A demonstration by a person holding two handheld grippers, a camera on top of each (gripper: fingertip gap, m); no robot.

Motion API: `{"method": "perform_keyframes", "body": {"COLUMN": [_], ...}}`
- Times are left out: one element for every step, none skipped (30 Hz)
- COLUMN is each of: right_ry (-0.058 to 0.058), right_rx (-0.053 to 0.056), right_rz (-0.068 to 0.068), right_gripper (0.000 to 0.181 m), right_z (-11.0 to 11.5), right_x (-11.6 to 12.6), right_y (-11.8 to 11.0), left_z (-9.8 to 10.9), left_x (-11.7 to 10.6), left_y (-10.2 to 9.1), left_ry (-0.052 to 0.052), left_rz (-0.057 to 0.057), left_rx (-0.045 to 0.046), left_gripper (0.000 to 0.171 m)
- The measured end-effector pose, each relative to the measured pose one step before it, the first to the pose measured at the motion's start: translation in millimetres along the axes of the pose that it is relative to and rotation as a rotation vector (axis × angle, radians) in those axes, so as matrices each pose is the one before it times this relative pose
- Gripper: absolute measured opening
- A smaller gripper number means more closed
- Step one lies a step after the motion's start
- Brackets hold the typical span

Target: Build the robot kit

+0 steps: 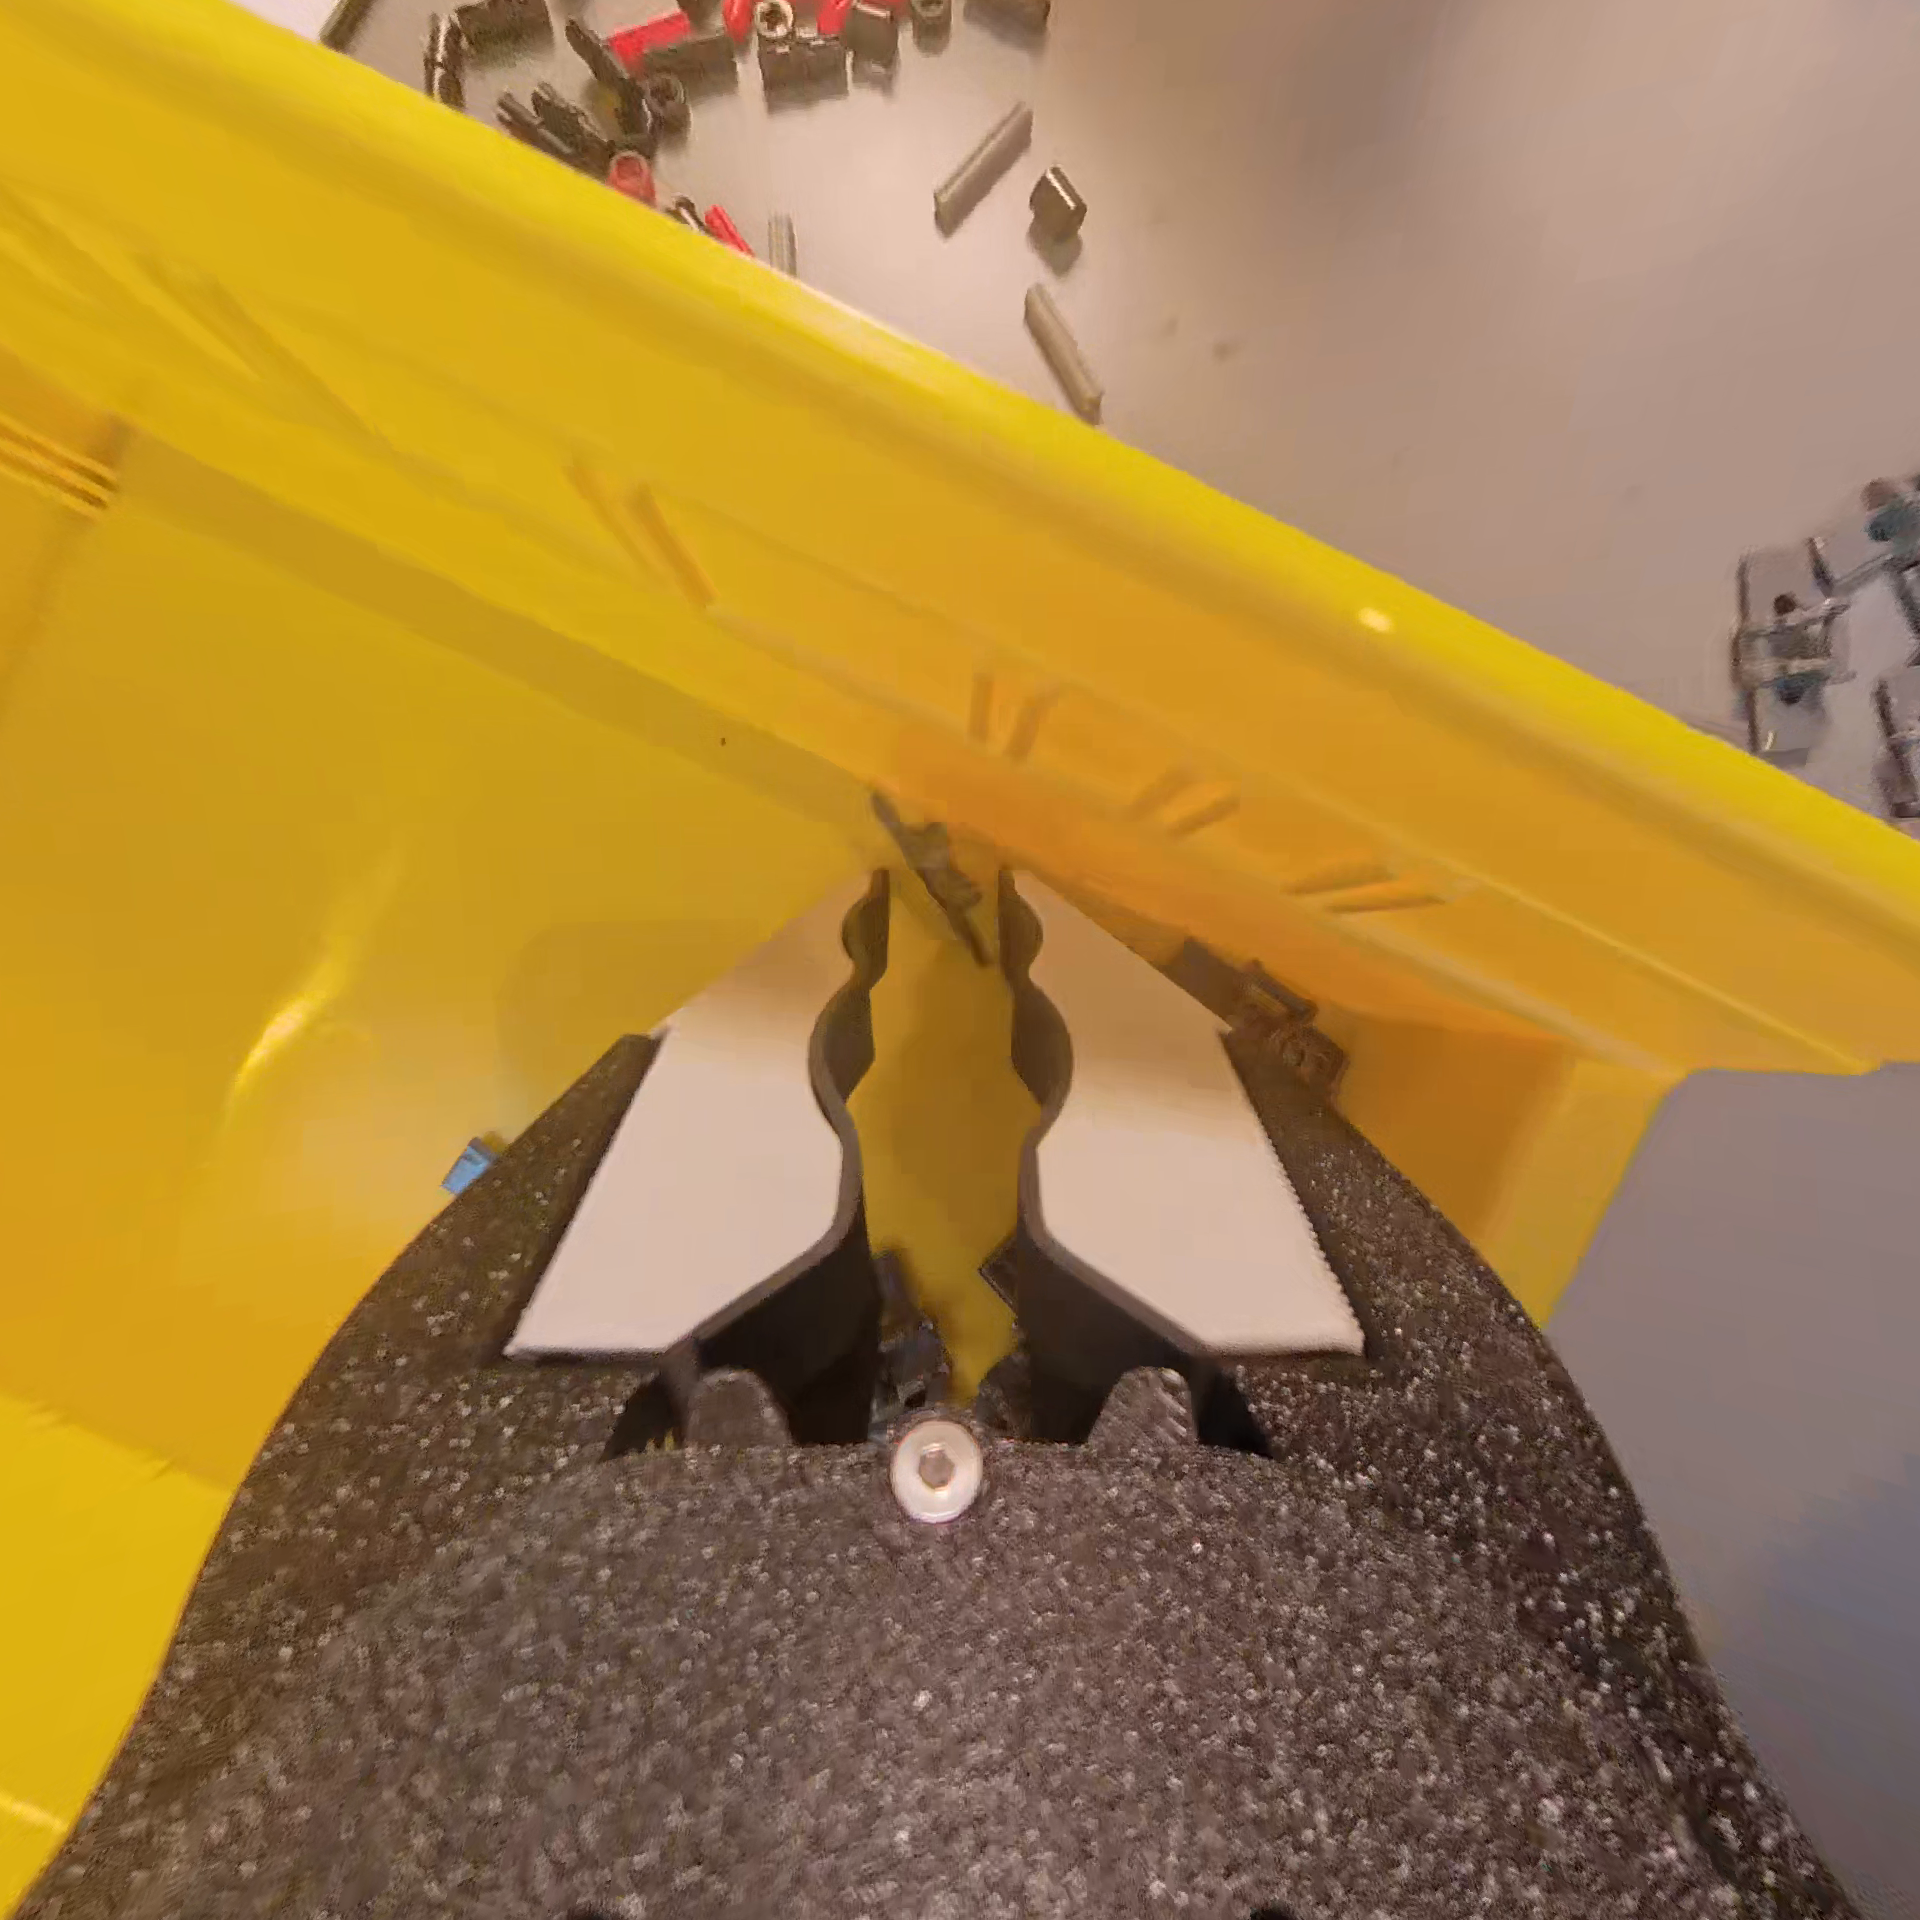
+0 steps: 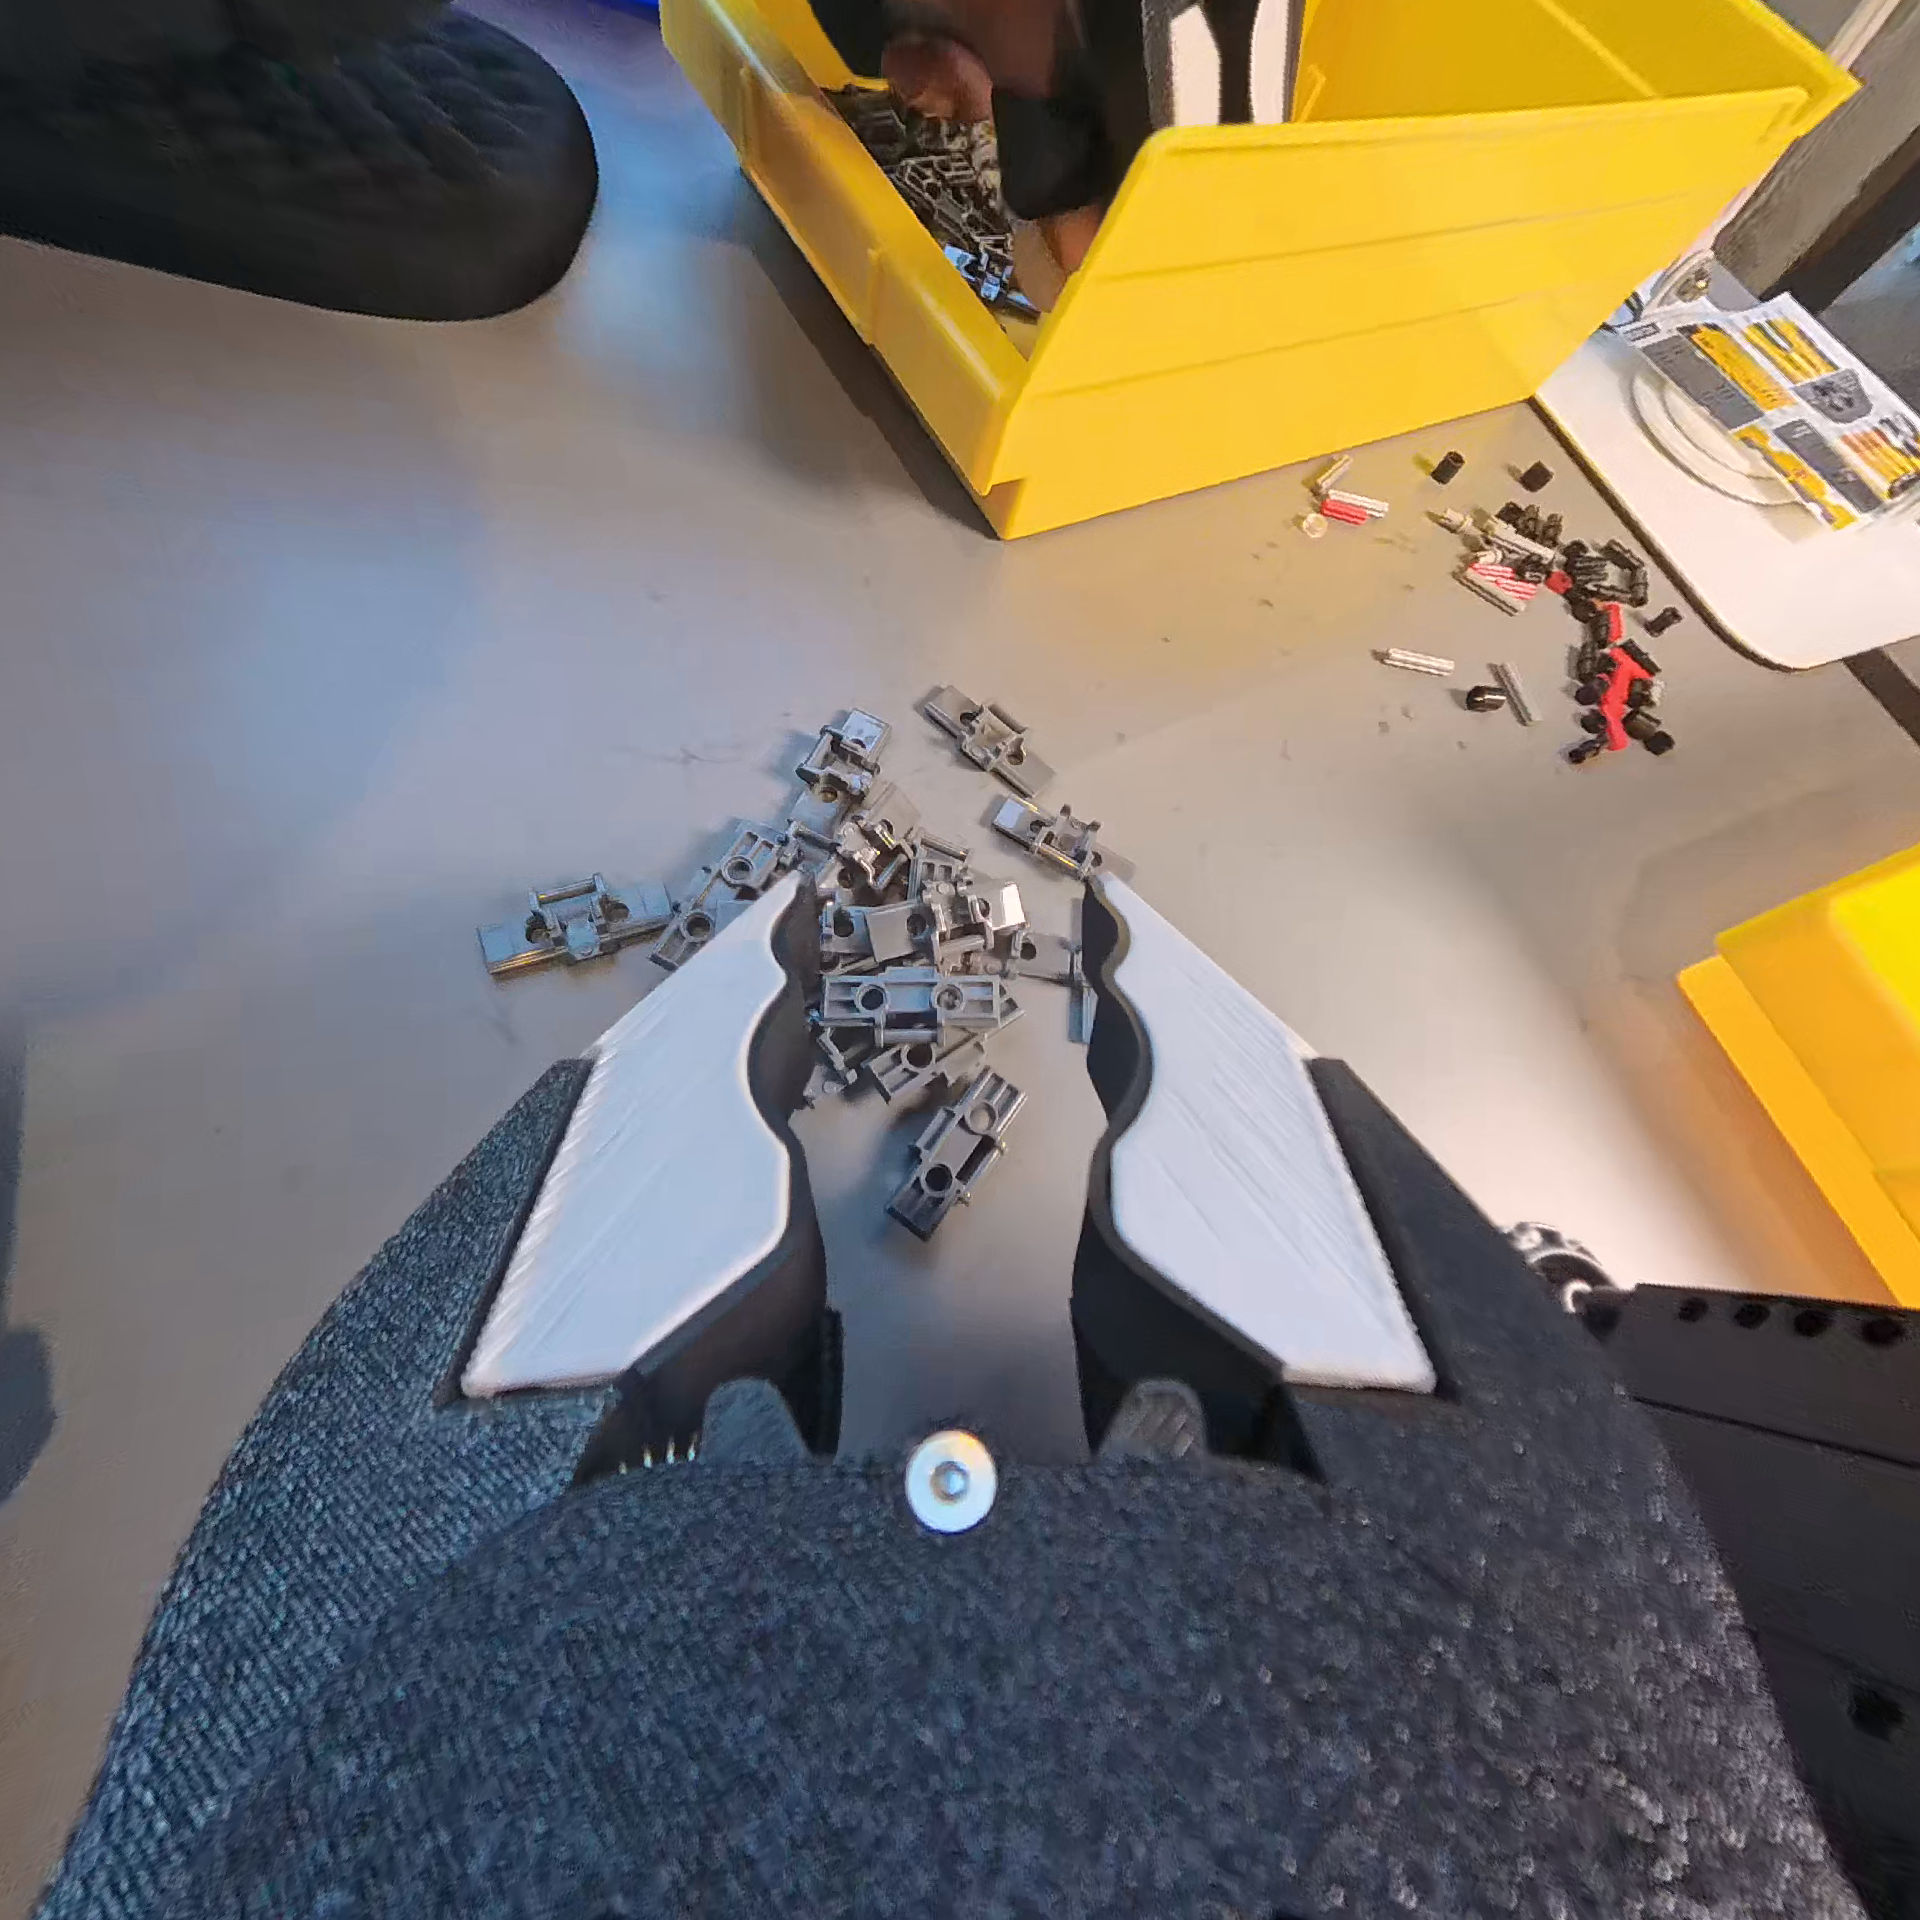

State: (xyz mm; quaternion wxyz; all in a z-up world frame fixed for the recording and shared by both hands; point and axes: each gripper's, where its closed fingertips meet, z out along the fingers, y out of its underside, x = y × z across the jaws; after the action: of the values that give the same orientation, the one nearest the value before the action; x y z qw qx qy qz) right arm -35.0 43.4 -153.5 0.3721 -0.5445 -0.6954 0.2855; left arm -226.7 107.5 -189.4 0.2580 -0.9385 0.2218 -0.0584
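Observation:
My left gripper is shut on the wall of a yellow bin, with the yellow plastic pinched between its fingers. A few dark small parts lie against the bin by the fingertips. In the right wrist view the same bin stands tilted at the far side of the table, with dark grey parts inside. My right gripper is open and empty, low over a pile of grey plastic link pieces on the table, with one finger on each side of the pile.
Small black and red parts are scattered at the right and also show in the left wrist view. A second yellow bin stands at the right edge. A white board with a printed leaflet lies far right. A dark cushion is far left. The left gripper's tips are roughly 20 centimeters from the right gripper's.

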Motion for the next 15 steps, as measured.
{"method": "perform_keyframes", "body": {"right_ry": [0.0005, 0.003, 0.005, 0.0072, 0.0061, 0.0058, 0.0103, 0.0105, 0.01, 0.0131, 0.0117, 0.0062, 0.0065, 0.0, -0.0061], "right_rx": [0.0058, 0.0083, 0.01, 0.0123, 0.0148, 0.0182, 0.0244, 0.0302, 0.0346, 0.0377, 0.041, 0.0452, 0.0496, 0.0487, 0.0446], "right_rz": [0.0077, 0.0049, 0.001, -0.0016, -0.0022, -0.0025, -0.0052, -0.01, -0.0148, -0.0173, -0.0203, -0.0238, -0.0282, -0.034, -0.0381], "right_gripper": [0.05, 0.05, 0.049, 0.048, 0.047, 0.047, 0.047, 0.047, 0.047, 0.048, 0.048, 0.049, 0.048, 0.048, 0.048], "right_z": [-0.69, -0.58, -0.55, -0.63, -0.72, -0.71, -0.96, -1.13, -0.98, -0.66, -0.27, 0.15, 0.74, 1.37, 2.12], "right_x": [0.59, 0.77, 0.9, 1.04, 0.84, 0.89, 1.58, 1.47, 1.05, 1.42, 1.15, 0.12, -0.28, -1.62, -3.1], "right_y": [0.34, -0.57, -1.6, -2.61, -3.43, -4.13, -5.28, -6.56, -7.62, -8.65, -9.76, -10.94, -12.32, -12.67, -12.25], "left_z": [-0.03, -0.43, -0.8, -1.26, -2.78, -5.4, -8.48, -11.27, -13.44, -14.26, -13.2, -10.33, -5.68, -0.48, 3.81], "left_x": [-0.46, 0.09, 0.63, 1.42, 0.79, 0.01, 0.71, 3.45, 7.87, 12.68, 18.05, 23.83, 26.88, 26.02, 22.44], "left_y": [1.06, 0.66, 0.61, 1.17, 0.87, -0.29, -1.91, -4.51, -7.48, -9.97, -10.92, -11.54, -10.49, -8.06, -5.68], "left_ry": [-0.0001, 0.0039, 0.0077, 0.0116, 0.0061, -0.0029, -0.0053, 0.0017, 0.0116, 0.0211, 0.0385, 0.0651, 0.0833, 0.0852, 0.0766], "left_rz": [0.0107, 0.009, 0.0051, -0.0021, -0.0058, -0.0087, -0.0096, -0.0057, 0.0046, 0.0197, 0.03, 0.0291, 0.0203, 0.0132, 0.0027], "left_rx": [-0.01197, -0.00708, -0.0013, 0.00161, 0.0091, 0.01925, 0.03069, 0.04555, 0.05927, 0.06364, 0.05907, 0.05306, 0.04262, 0.03063, 0.02242], "left_gripper": [0.016, 0.011, 0.008, 0.008, 0.008, 0.008, 0.008, 0.008, 0.008, 0.007, 0.007, 0.007, 0.007, 0.007, 0.008]}}
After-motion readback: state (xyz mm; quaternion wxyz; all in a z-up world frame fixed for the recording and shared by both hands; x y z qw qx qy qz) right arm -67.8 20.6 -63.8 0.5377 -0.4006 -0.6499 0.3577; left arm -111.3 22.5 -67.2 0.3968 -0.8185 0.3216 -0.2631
